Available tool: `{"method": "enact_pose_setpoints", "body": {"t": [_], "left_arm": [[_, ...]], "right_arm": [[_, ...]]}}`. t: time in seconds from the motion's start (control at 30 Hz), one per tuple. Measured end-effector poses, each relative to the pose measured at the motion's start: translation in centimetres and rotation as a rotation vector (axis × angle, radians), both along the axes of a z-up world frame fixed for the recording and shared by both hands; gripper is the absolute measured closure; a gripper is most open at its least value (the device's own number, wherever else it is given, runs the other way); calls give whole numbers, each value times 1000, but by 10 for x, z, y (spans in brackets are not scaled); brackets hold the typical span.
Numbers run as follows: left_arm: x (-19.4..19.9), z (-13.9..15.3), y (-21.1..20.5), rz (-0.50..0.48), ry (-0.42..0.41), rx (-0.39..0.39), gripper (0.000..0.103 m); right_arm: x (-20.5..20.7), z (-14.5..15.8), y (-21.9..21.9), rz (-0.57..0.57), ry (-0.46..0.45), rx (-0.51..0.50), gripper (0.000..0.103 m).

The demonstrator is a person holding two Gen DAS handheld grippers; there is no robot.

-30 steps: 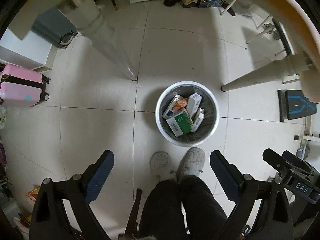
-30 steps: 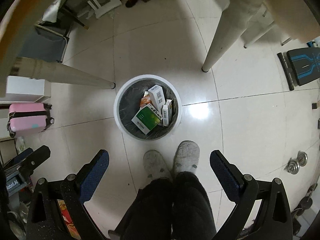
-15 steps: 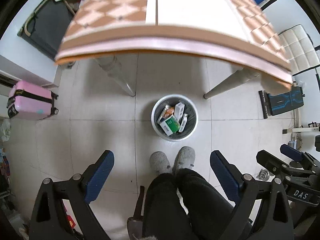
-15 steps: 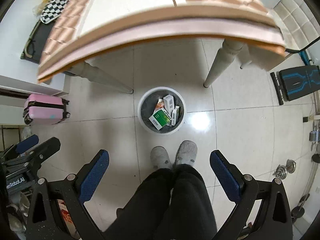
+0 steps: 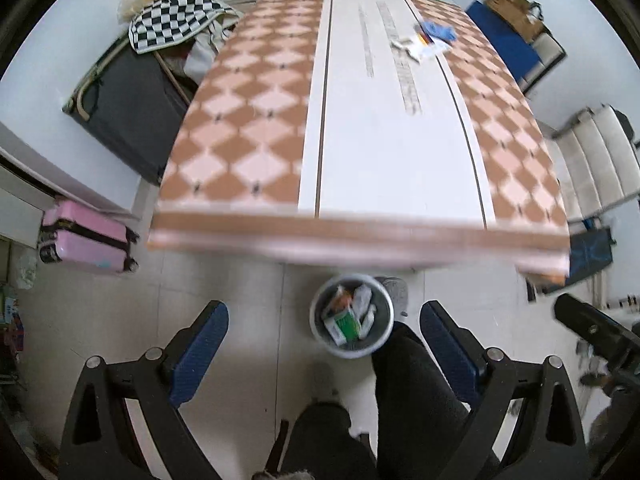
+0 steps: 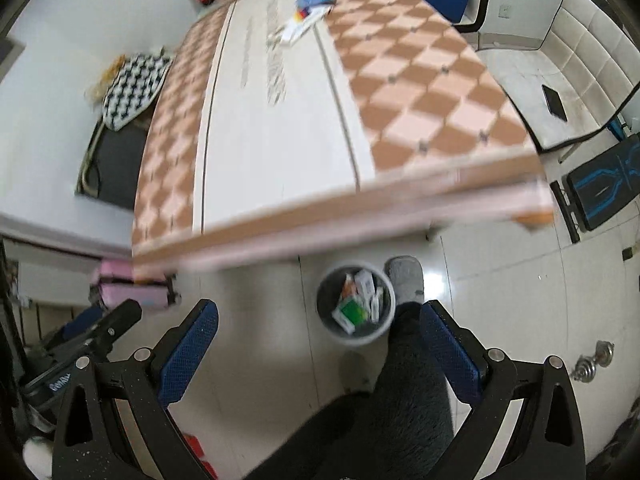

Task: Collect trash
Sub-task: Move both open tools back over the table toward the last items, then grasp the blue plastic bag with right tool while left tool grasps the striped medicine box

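Note:
A grey waste bin (image 5: 380,344) (image 6: 332,330) stands on the floor below the table's near edge, holding several small boxes, one of them green (image 5: 346,323) (image 6: 352,312). Loose packets and a blue item (image 5: 426,40) (image 6: 308,12) lie at the far end of the checked table (image 5: 248,128) (image 6: 420,92). My left gripper (image 5: 324,332) is open and empty, high above the floor with the bin between its fingers in view. My right gripper (image 6: 320,328) is likewise open and empty. The other gripper shows at the edge of each view.
A person's dark trouser legs and a grey slipper (image 6: 406,280) stand beside the bin. A pink suitcase (image 5: 86,236) sits on the floor at left, a black folded frame with a checked cloth (image 5: 176,20) behind it. A white padded chair (image 6: 560,76) and a blue-marked bench (image 6: 604,184) are at right.
Both grippers have risen from near the floor to above table height, so the tabletop has come into view and the bin looks smaller. One foot has stepped forward beside the bin.

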State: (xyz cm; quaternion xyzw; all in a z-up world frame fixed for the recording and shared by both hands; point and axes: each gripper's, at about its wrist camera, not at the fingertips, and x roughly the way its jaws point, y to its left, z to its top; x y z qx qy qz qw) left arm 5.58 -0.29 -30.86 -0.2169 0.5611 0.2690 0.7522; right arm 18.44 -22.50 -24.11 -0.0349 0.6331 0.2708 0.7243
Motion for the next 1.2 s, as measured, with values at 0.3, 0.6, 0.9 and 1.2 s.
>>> {"method": "enact_pose_setpoints", "body": {"t": [0.3,0.6,0.9,1.2], "left_arm": [[172,-21,94,144,33,48,5],[310,-79,179,194,125,55,5],[350,-116,225,199,188,30,5],[394,-90,200,-10,138,56,5]], "right_arm": [[237,-17,82,-55,52,32,1],[460,-75,222,5,51,-25,8],[537,-125,309,41,104,-31,23],[530,-128,303,47,87,14,85]]}}
